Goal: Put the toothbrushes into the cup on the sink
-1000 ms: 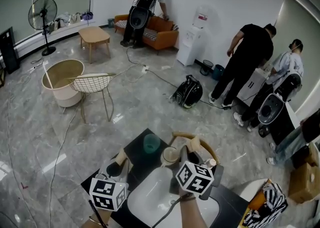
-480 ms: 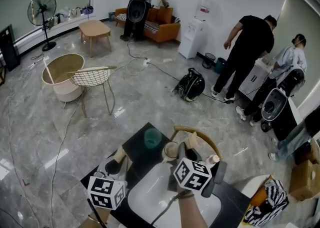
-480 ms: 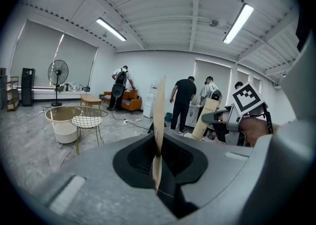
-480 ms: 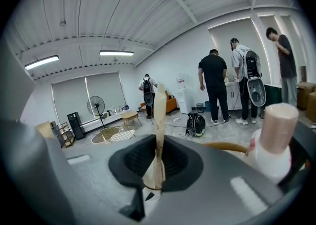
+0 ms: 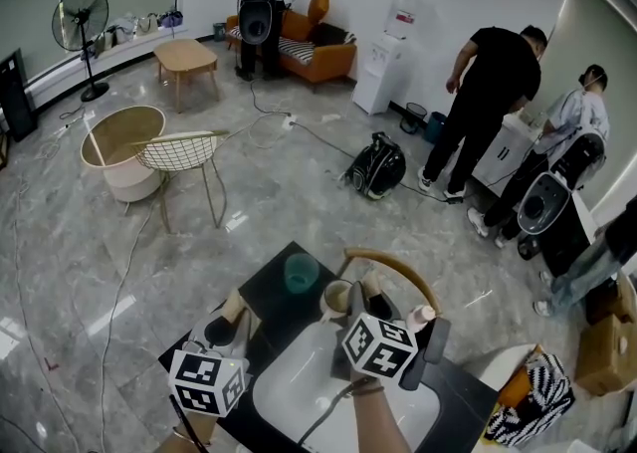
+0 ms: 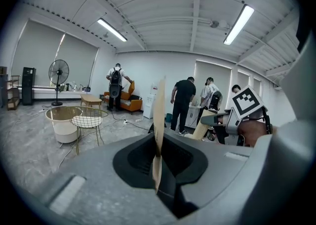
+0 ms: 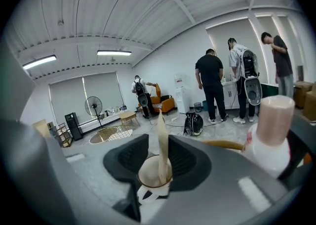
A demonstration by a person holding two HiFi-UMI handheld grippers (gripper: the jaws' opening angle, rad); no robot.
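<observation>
The right gripper has just been opening to leave a toothbrush in the lower-centre cup; the left gripper grips the next toothbrush.

Beside cup right, bottle blocks; basin seemingly open.

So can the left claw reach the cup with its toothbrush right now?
Probably yes: the left claw's side of the cup looks open, but the right claw hangs right at it, its jaws just opened round the toothbrush standing inside.
</observation>
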